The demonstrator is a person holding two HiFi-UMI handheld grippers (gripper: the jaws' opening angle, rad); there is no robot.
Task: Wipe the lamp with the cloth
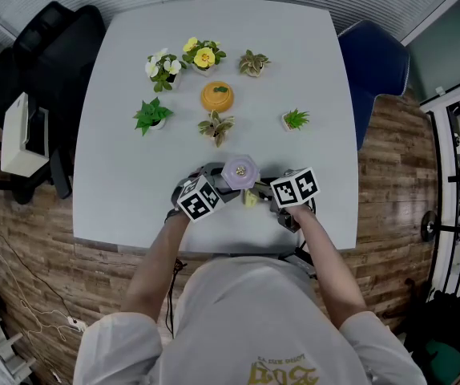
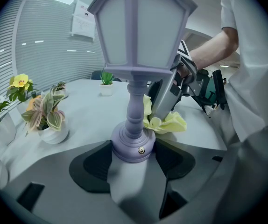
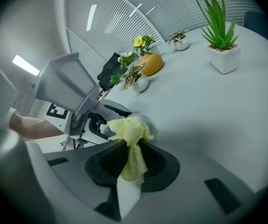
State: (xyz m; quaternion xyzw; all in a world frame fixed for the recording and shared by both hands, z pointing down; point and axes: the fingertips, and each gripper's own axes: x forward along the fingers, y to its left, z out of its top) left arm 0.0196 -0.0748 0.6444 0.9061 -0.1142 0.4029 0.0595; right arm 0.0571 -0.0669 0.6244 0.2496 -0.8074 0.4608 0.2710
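presently you are mid-wipe: your left gripper (image 2: 134, 158) is clamped on the base of the lamp (image 2: 136, 78), upright near the front edge of the table (image 1: 134, 207); your right gripper (image 3: 130, 158) pinches the cloth (image 3: 129, 129) against the lower stem. next move likely calls for sweeping upward toward the shade. potted plants (image 1: 215, 127) stand well behind, none obstructing.

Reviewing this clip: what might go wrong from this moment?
The left tool grips the lamp only at its round base; wiping pressure might tip it or twist it loose. The right tool pinches just a fold of the cloth, which may slip out. The lamp stands near the table edge, so a slip may drop it.
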